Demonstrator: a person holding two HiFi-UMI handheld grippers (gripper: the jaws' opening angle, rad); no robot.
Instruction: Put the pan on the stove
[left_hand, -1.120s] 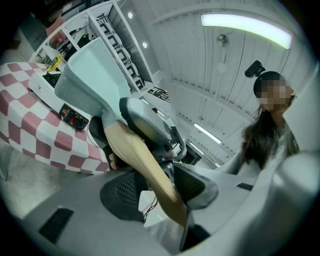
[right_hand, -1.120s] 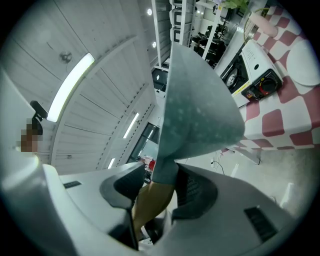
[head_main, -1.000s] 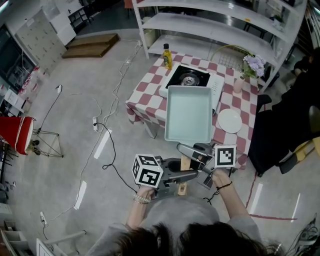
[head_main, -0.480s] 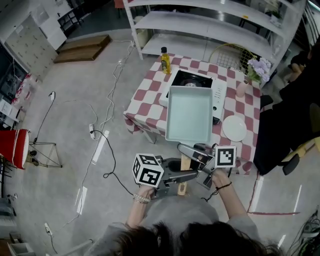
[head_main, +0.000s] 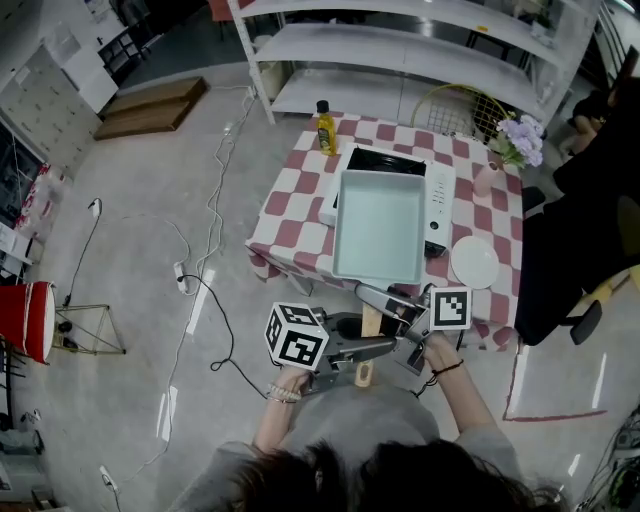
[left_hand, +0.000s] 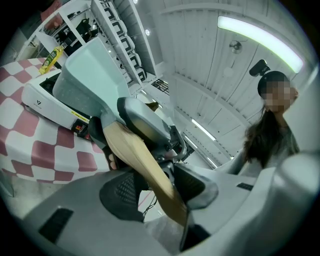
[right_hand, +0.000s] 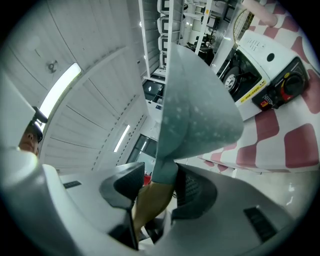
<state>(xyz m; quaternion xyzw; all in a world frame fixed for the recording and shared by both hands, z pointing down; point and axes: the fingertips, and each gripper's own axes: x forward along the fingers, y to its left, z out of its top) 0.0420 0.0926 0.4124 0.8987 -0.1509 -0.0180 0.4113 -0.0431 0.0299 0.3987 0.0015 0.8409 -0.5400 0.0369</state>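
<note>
Left claw (left_hand: 150, 172) and right claw (right_hand: 155, 187) grip 1 pan (head_main: 380, 225)

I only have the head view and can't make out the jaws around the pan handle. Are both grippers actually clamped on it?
Observer: Yes; the left gripper view shows the left gripper shut on the wooden handle near its free end.
Operator: And the right?
Observer: The right gripper is shut further forward, where the wood meets the neck of the pan.
Operator: Is the pan down on the stove?
Observer: Seemingly not; the right gripper view shows the burner bare beside the pan's underside.
</note>
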